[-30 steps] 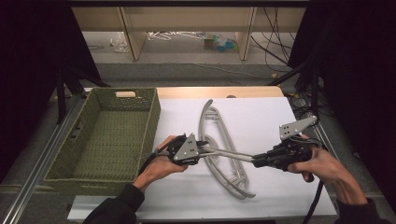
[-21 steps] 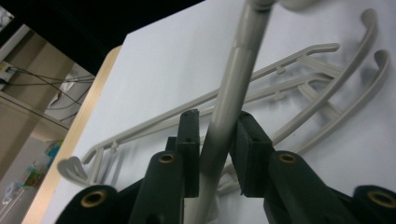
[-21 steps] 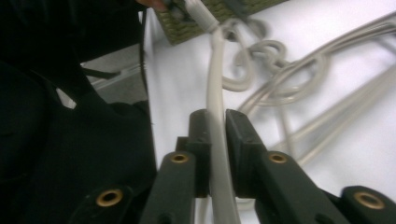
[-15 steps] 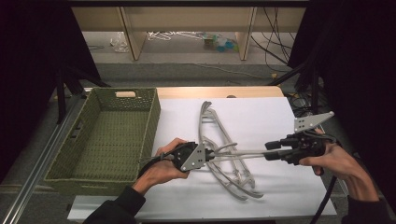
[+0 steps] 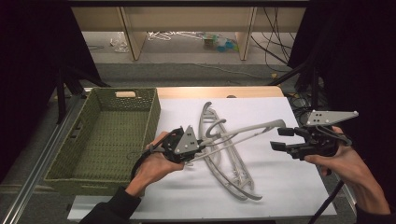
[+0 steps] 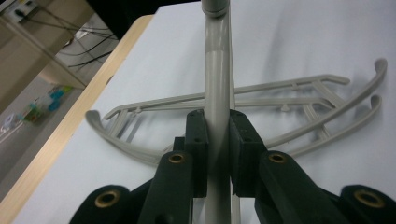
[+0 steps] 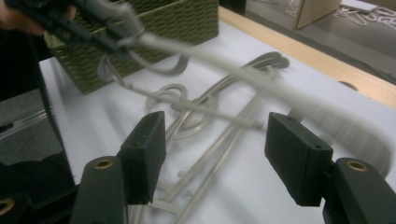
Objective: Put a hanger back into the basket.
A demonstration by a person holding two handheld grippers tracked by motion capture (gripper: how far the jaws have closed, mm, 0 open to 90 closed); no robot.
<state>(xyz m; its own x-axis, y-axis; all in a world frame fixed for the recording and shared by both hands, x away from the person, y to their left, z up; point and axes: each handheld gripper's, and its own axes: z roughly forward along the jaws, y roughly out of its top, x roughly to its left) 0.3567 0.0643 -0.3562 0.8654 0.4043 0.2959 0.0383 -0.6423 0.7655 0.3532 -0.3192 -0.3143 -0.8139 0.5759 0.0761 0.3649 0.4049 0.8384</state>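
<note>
Our left gripper (image 5: 198, 145) clamps the lifted hanger (image 5: 247, 129) at one end, its length running toward our right gripper (image 5: 279, 139), whose jaws have just been opening with nothing between them.

A test lab is shown: a work table (image 5: 299, 196) is boxed in by black curtains (image 5: 28, 70) and loose cables (image 5: 275, 28).

The table (image 5: 299, 196) has a white top with a light wood edge (image 5: 219, 92) at the far side. Beyond it lies a grey floor (image 5: 187, 70) with loose cables (image 5: 275, 37). Pale wooden furniture legs (image 5: 131, 33) stand there. Both sides of the room are dark.
</note>
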